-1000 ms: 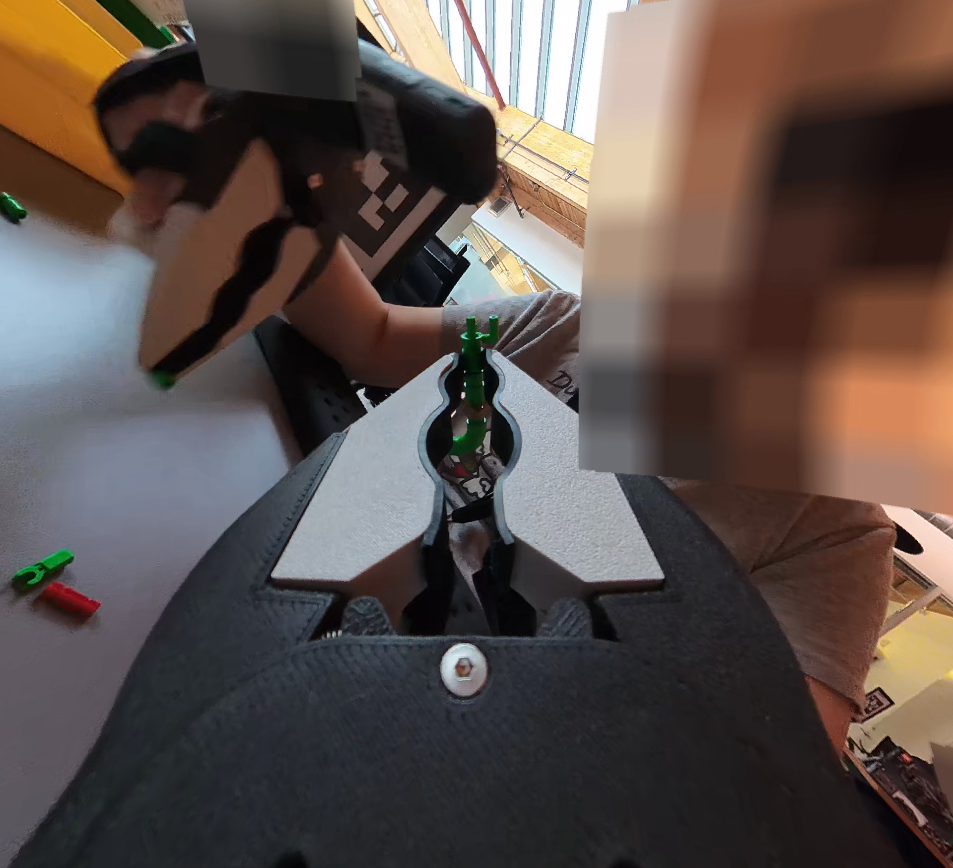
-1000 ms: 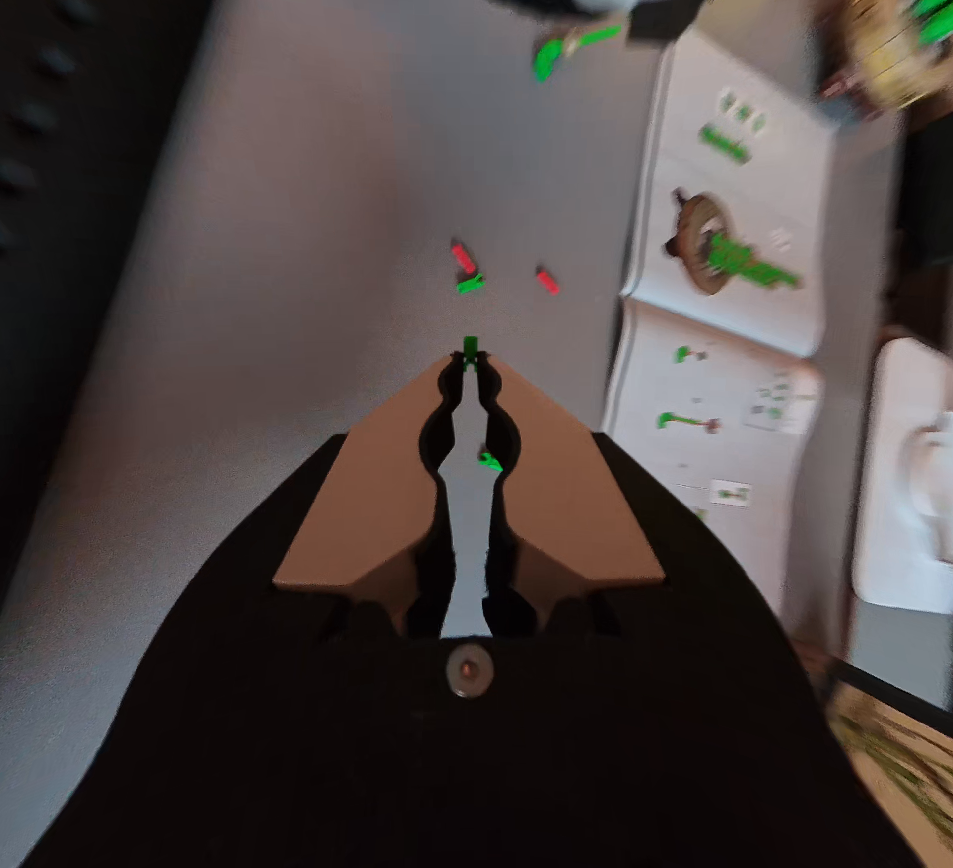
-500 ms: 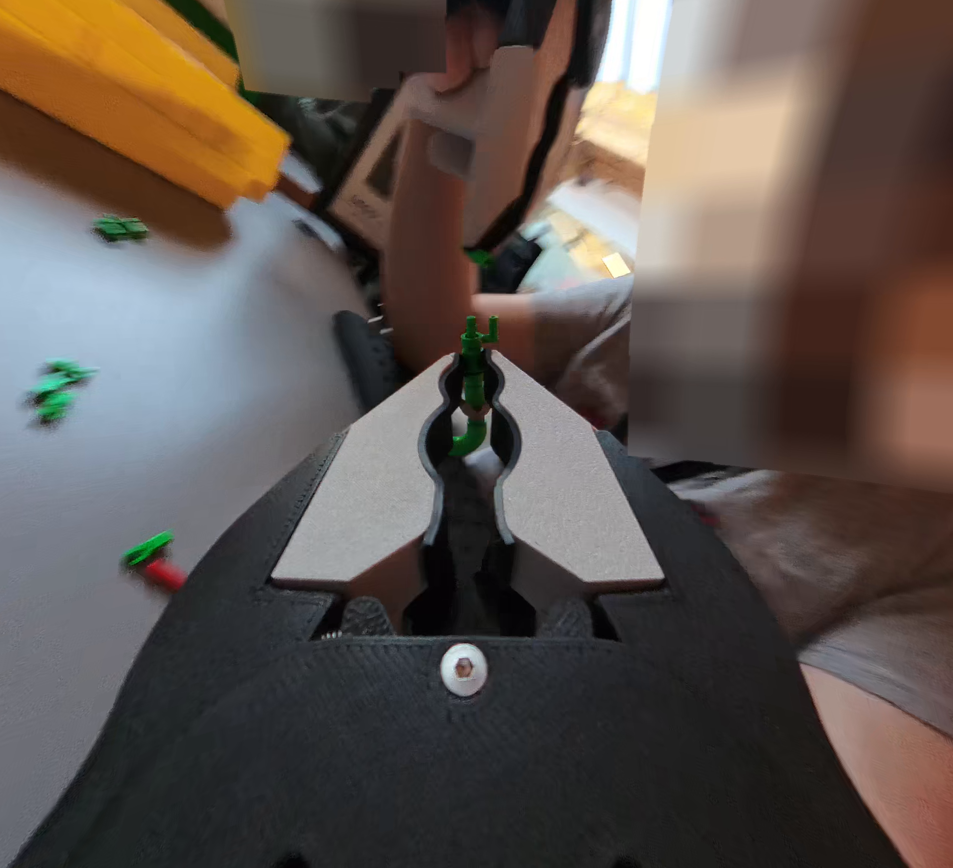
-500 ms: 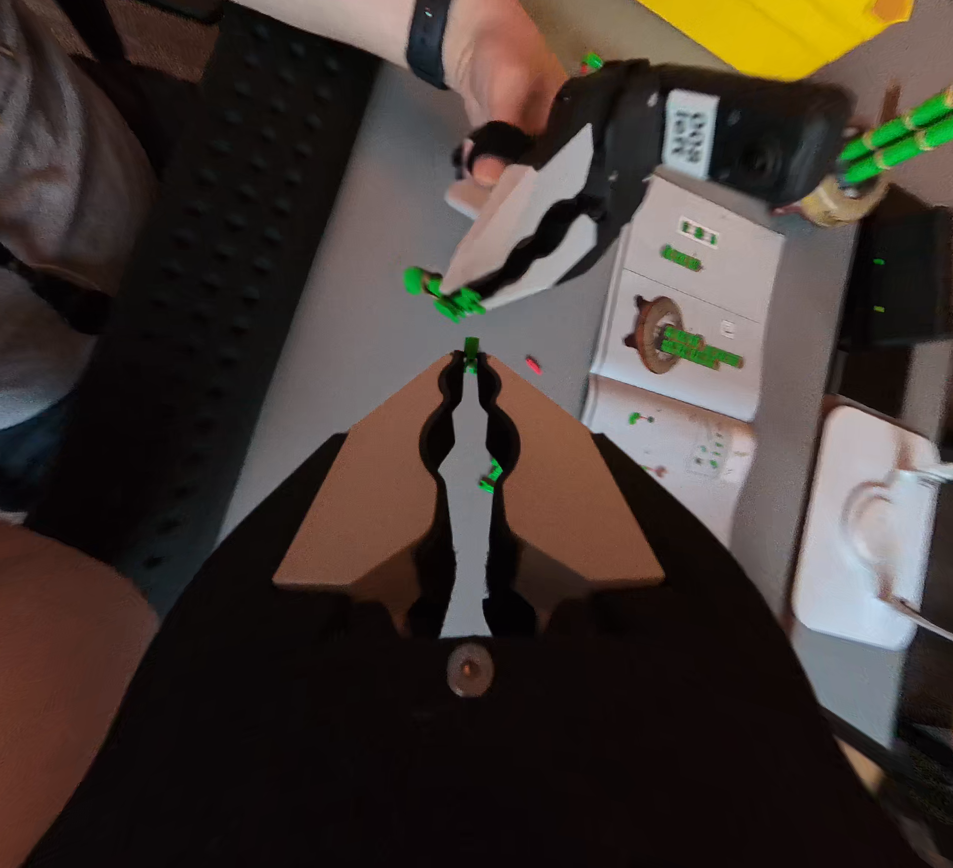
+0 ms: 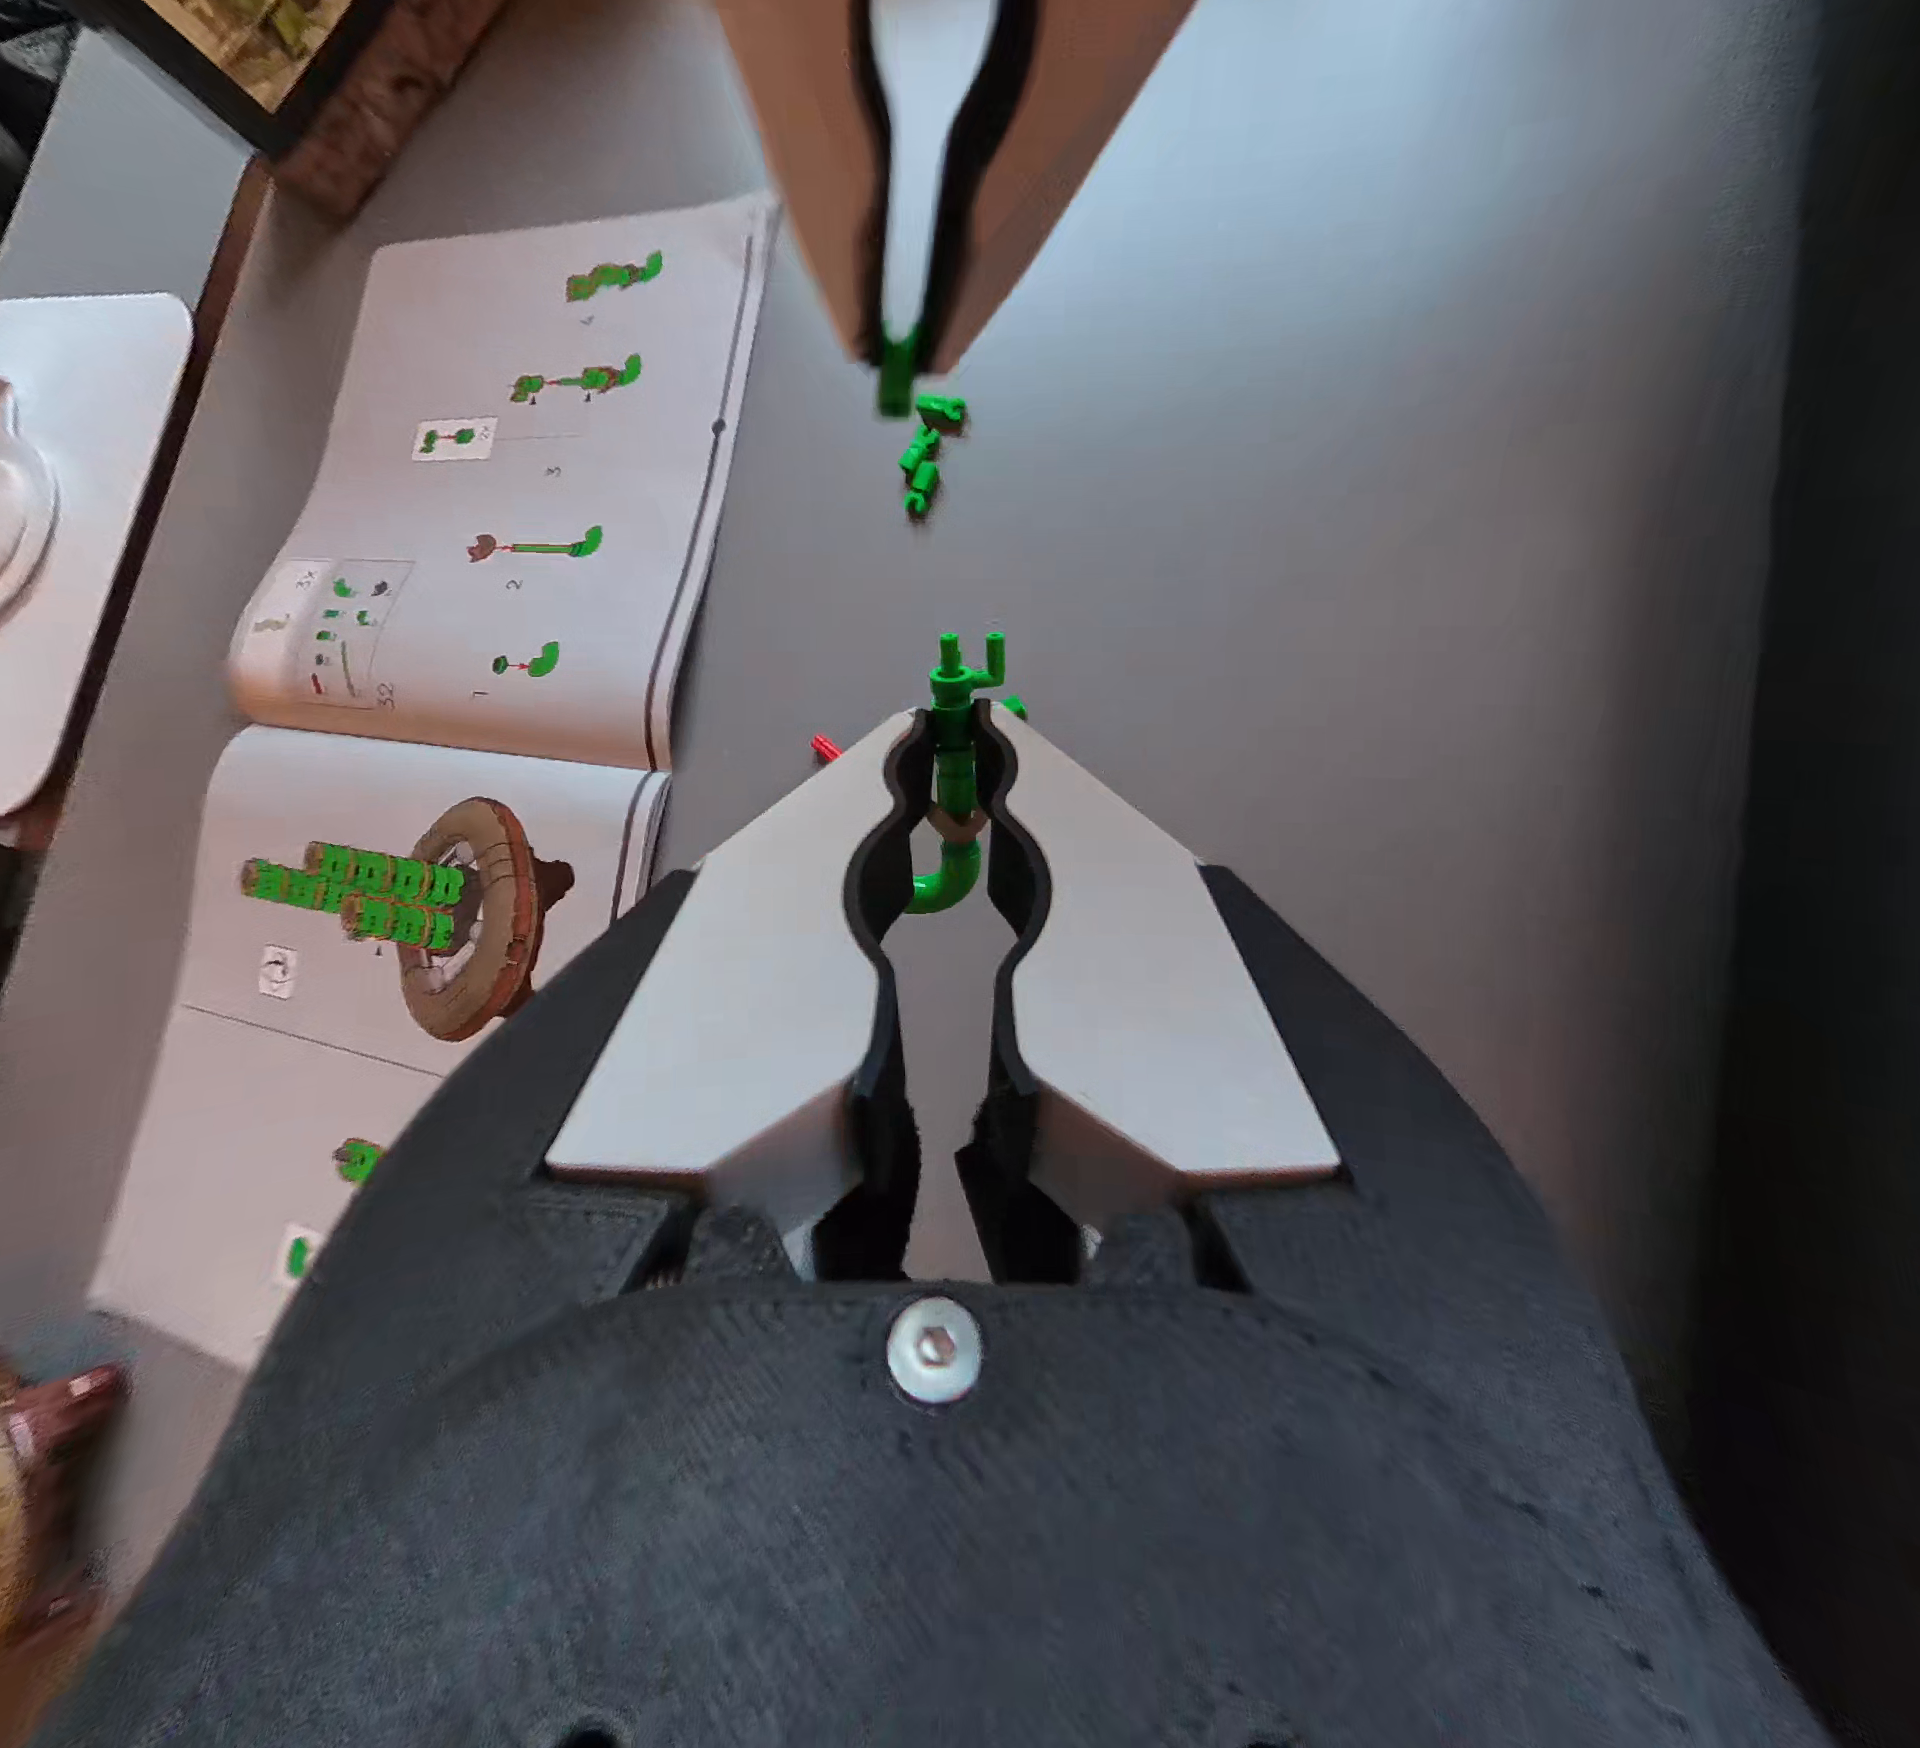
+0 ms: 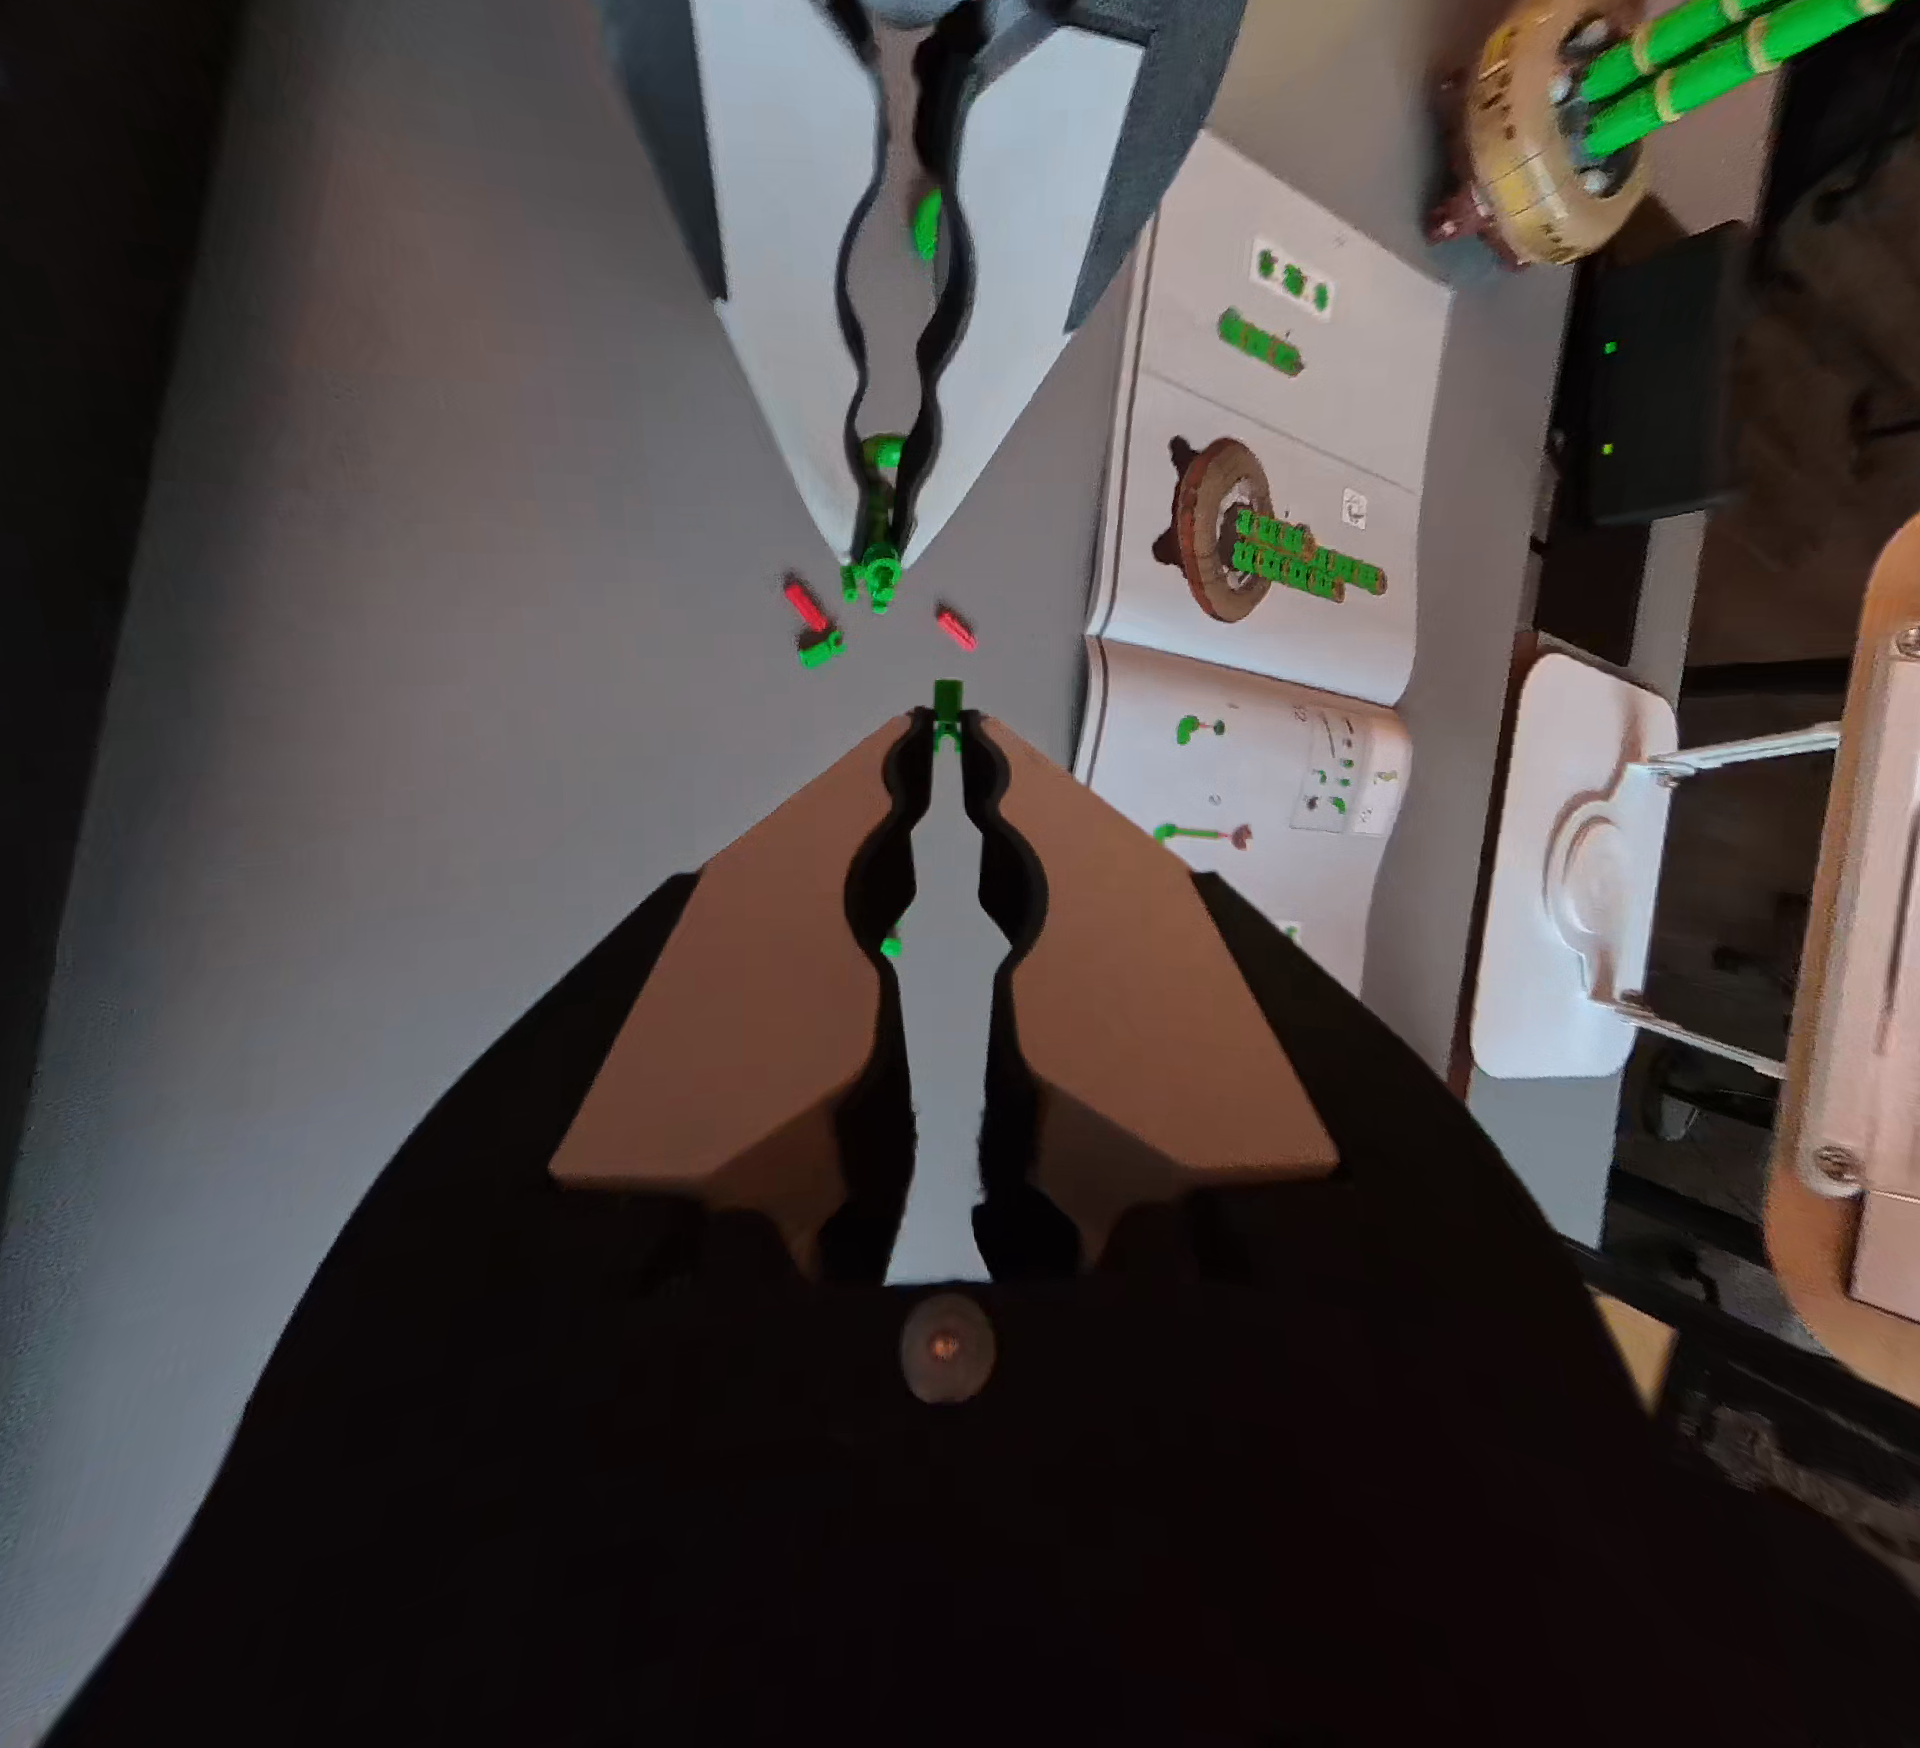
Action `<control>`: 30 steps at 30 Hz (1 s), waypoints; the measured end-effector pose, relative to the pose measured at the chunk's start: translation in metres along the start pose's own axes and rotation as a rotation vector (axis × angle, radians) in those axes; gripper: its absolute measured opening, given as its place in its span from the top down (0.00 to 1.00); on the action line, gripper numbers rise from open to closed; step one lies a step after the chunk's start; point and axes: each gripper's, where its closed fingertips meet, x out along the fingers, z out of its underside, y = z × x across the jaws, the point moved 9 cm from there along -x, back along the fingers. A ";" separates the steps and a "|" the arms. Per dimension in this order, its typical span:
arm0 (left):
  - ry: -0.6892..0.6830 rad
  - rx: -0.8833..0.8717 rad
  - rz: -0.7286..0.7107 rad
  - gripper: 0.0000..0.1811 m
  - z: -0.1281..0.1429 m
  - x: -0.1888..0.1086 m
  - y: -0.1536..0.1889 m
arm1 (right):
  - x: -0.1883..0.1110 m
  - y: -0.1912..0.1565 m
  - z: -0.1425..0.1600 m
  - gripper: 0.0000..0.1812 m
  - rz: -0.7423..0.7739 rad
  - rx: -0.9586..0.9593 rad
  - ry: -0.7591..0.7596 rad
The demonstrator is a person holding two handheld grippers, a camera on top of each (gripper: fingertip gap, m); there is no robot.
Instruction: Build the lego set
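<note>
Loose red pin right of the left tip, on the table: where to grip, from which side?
Judgement: take the red pin across its short width at mid-length, from straight above. It lies flat on the grey table, a thin bar apart from other pieces, so the ends give little purchase. Both the left hand-held gripper and right hand-held gripper already hold green parts, so one must free up first.

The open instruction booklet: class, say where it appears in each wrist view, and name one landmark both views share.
Left wrist view: instruction booklet lies left of centre on the grey table.
Right wrist view: it lies right of centre.
Shared landmark: the small green piece pinched at the tan gripper's tips.
</note>
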 end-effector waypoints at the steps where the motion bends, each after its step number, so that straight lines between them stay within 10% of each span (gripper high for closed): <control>1: -0.026 0.025 -0.012 0.97 0.000 0.001 0.002 | 0.008 -0.010 0.003 0.98 0.001 0.010 0.020; 14: -0.300 0.074 0.046 0.97 0.014 0.019 0.017 | 0.061 -0.057 0.014 0.98 0.167 0.030 -0.012; 30: -0.331 0.083 0.108 0.97 0.015 0.027 0.024 | 0.069 -0.064 0.006 0.98 0.142 0.024 0.002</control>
